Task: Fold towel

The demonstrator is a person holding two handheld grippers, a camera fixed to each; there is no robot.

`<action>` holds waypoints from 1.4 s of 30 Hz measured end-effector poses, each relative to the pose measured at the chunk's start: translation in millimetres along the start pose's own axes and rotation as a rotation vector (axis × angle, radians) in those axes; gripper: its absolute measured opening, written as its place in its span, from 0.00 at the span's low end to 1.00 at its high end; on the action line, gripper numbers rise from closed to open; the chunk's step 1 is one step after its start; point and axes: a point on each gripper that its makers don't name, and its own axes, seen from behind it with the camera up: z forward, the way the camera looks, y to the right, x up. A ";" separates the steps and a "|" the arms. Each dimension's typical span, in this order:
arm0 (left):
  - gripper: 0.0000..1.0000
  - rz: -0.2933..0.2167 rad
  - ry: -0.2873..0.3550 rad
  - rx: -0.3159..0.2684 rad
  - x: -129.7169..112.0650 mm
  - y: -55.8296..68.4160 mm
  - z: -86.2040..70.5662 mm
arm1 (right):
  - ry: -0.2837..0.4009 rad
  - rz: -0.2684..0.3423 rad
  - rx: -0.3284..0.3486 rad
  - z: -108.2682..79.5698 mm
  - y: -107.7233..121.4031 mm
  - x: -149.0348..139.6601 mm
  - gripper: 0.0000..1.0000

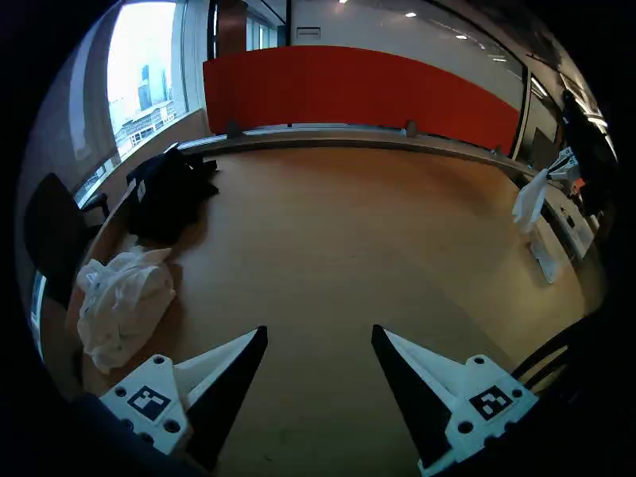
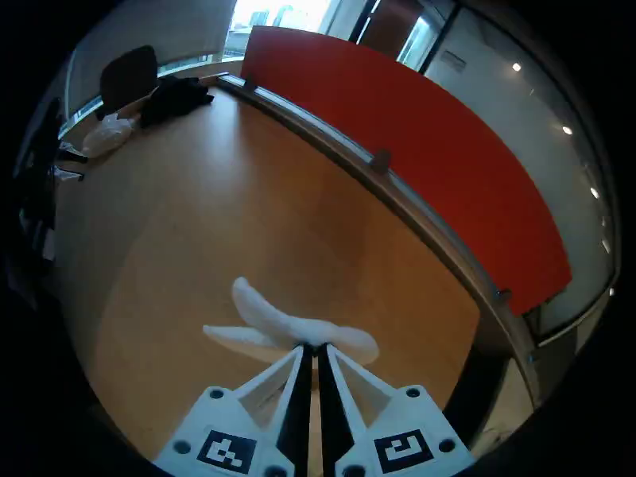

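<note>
**Towel pinched in the right gripper, left gripper spread and empty**

In the right gripper view, the right gripper [image 2: 315, 348] is seen clenched, its two fingers drawn almost together, with the white towel [image 2: 294, 324] caught at their tips. The towel is bunched into a long, twisted shape that spreads away from the fingertips over the wooden table [image 2: 199, 222], on the near side of the red partition [image 2: 413, 135]. Whether it touches the tabletop cannot be told.

In the left gripper view, the left gripper [image 1: 318, 328] is held released, its fingers set wide apart with nothing between them, and bare table [image 1: 334, 238] is seen through the gap. The red partition [image 1: 358, 87] stands along the far edge of the table, facing this gripper. The towel [image 1: 531, 199] is seen near the right-hand end of the partition, hanging as a narrow white strip above the table's edge.

Towards the other end of the partition, a black bundle [image 1: 167, 191] lies on the table, and a white crumpled cloth [image 1: 123, 302] is heaped just beyond it, farther from the partition. A dark chair [image 1: 52, 230] is set beside that corner, and a window [image 1: 143, 71] is found past the partition's end.
</note>
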 end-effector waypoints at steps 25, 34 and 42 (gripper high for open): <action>0.97 0.034 0.008 -0.011 10.7 15.4 1.9 | -0.039 0.044 -0.042 -29.3 23.6 -51.4 0.05; 0.97 0.044 0.013 -0.016 12.6 17.7 -0.2 | -0.075 0.101 -0.063 -47.7 26.7 -95.6 0.05; 0.97 0.050 0.009 -0.020 9.8 20.9 -1.5 | -0.114 0.169 -0.071 -57.5 24.4 -138.3 0.05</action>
